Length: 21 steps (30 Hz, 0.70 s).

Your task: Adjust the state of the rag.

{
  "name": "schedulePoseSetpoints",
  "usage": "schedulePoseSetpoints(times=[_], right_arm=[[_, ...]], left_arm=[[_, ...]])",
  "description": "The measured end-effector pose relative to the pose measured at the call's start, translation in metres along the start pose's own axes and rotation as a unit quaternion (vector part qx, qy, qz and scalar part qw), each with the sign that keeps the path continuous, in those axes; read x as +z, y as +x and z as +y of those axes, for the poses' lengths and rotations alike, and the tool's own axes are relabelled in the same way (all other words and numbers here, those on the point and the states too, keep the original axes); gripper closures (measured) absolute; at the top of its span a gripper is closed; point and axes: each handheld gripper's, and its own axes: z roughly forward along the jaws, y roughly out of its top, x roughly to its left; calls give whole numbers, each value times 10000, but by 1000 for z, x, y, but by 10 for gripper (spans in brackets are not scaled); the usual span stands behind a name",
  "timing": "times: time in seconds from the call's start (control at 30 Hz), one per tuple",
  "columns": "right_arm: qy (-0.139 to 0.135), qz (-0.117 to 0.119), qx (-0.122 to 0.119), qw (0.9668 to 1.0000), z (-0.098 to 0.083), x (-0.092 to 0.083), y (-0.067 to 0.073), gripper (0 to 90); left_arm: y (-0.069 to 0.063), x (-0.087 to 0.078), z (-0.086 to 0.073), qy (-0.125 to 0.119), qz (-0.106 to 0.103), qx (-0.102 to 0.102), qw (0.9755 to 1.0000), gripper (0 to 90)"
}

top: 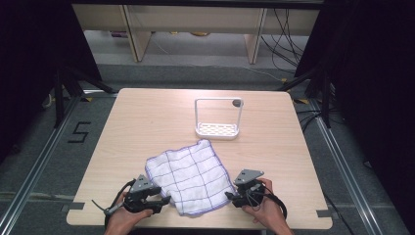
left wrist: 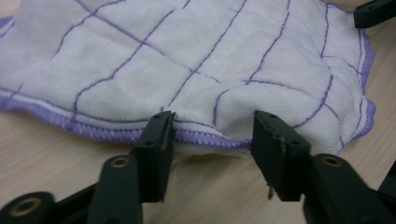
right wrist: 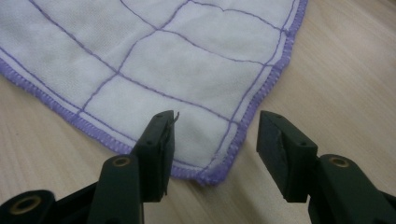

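Note:
A white cloth [top: 188, 176] with a purple grid and purple hem lies folded on the near part of the wooden table [top: 147, 112]. My left gripper [top: 164, 203] is at the cloth's near left edge. In the left gripper view the cloth [left wrist: 187, 56] has its hem bunched between the open jaws of that gripper [left wrist: 212, 128]. My right gripper [top: 230, 196] is at the cloth's near right corner. In the right gripper view the corner of the cloth [right wrist: 163, 56] lies flat between the open jaws of that gripper [right wrist: 215, 128], and the pads stand apart from it.
A white rack [top: 219, 117] with a slotted base and a tall frame stands upright at the back middle of the table. The table's front edge runs just under both hands. Black frame posts and cables flank the table.

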Motion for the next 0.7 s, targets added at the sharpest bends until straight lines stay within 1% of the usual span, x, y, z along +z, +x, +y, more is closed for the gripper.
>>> schedulePoseSetpoints(times=[0.03, 0.07, 0.1, 0.13, 0.17, 0.2, 0.23, 0.27, 0.3, 0.33, 0.37, 0.4, 0.43, 0.47, 0.5, 0.53, 0.57, 0.6, 0.63, 0.67, 0.7], right_arm=[[-10, -26, -30, 10000, 0, 0, 0, 500], [-41, -60, -2, 10000, -1, 3, 0, 511], [-41, -60, -2, 10000, -1, 3, 0, 511], [-15, 20, -134, 9999, -2, 4, 0, 672], [-15, 20, -134, 9999, -2, 4, 0, 672], [26, 81, -223, 9997, -1, 3, 0, 739], [-1, 118, -214, 9997, -2, 3, 1, 806], [29, 131, -310, 9994, -2, 1, 1, 862], [94, 96, -365, 9992, -2, -1, 1, 894], [116, 116, -391, 9991, -5, -5, 1, 900], [88, 77, -382, 9992, -7, -6, 1, 900], [54, 148, -468, 9988, -9, -8, 1, 900], [115, 193, -541, 9983, -12, -11, 1, 900], [36, 198, -480, 9986, -15, -12, 3, 900], [36, 198, -480, 9986, -15, -12, 3, 900], [43, 271, -430, 9987, -17, -15, 5, 900], [-5, 243, -448, 9987, -20, -17, 7, 900], [-55, 430, -417, 9982, -23, -24, 16, 900], [-55, 430, -417, 9982, -23, -24, 16, 900], [-58, 463, -470, 9978, -25, -28, 20, 900], [-59, 480, -539, 9974, -26, -31, 27, 900]], left_arm=[[0, 1, 1, 9, -25, 58, 10000, 557], [0, 4, 2, -17, 28, 195, 9998, 609], [0, 4, 2, -17, 28, 195, 9998, 729], [1, 5, 3, -32, -31, 245, 9997, 760], [1, 6, 3, -61, -58, 217, 9997, 760], [2, 6, 4, -54, -77, 260, 9996, 778], [3, 5, 5, -111, -110, 249, 9996, 788], [5, 2, 6, -75, -104, 306, 9995, 792], [8, -1, 7, -89, -142, 347, 9993, 793], [11, -4, 8, -109, -137, 361, 9992, 793], [14, -7, 9, -153, -173, 300, 9993, 792], [21, -12, 9, -213, -159, 254, 9993, 794], [21, -12, 9, -213, -159, 254, 9993, 796], [24, -15, 10, -204, -131, 264, 9994, 797], [28, -16, 11, -219, -134, 247, 9994, 797], [29, -16, 11, -285, -83, 136, 9995, 799], [32, -16, 12, -270, -118, 150, 9995, 801], [36, -16, 14, -208, -162, 143, 9995, 802], [36, -16, 14, -208, -162, 143, 9995, 803], [35, -12, 14, -321, -192, -32, 9993, 803], [37, -13, 15, -178, -169, 103, 9996, 802]])
